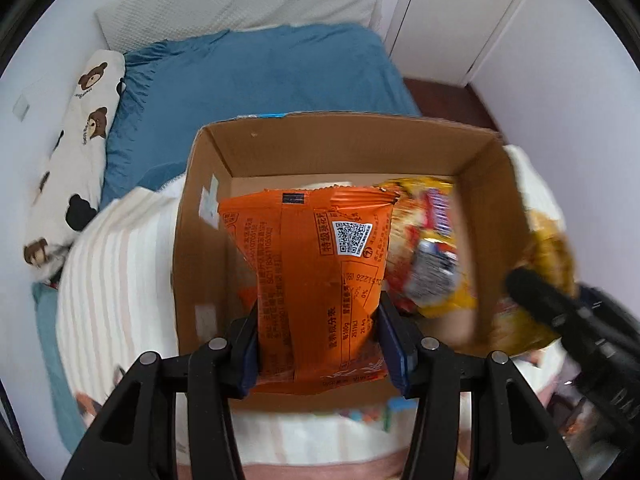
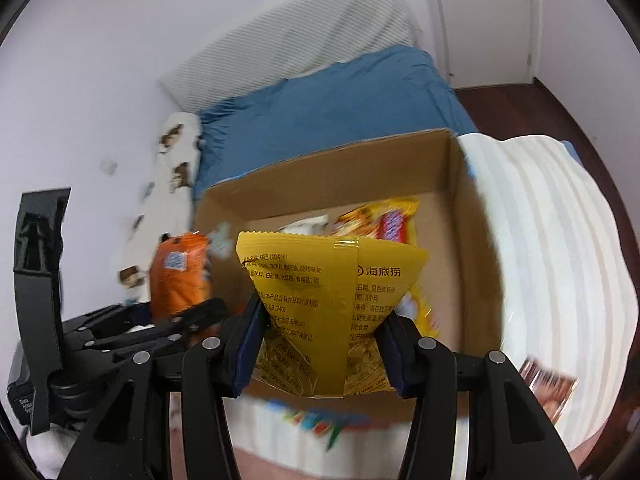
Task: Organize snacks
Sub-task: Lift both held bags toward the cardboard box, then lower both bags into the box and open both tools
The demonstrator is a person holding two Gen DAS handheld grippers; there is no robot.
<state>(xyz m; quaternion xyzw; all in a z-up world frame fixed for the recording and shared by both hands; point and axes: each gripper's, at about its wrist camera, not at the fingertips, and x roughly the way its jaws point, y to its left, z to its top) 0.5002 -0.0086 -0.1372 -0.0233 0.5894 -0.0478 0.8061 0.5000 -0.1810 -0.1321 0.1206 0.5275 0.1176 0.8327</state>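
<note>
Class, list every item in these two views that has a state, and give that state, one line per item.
orange snack packet: gripped, held over the box.
yellow snack packet: gripped, held over the box.
left gripper: shut on the orange packet.
right gripper: shut on the yellow packet.
cardboard box: open-topped, snacks already inside.
yellow bag in the box: lying inside.

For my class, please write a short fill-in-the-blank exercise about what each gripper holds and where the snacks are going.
1. The left gripper is shut on an ____ snack packet.
2. The right gripper is shut on a ____ snack packet.
3. Both packets are held over an open ____ box.
4. The box rests on a ____ blanket.

Missing words: orange; yellow; cardboard; striped
</note>
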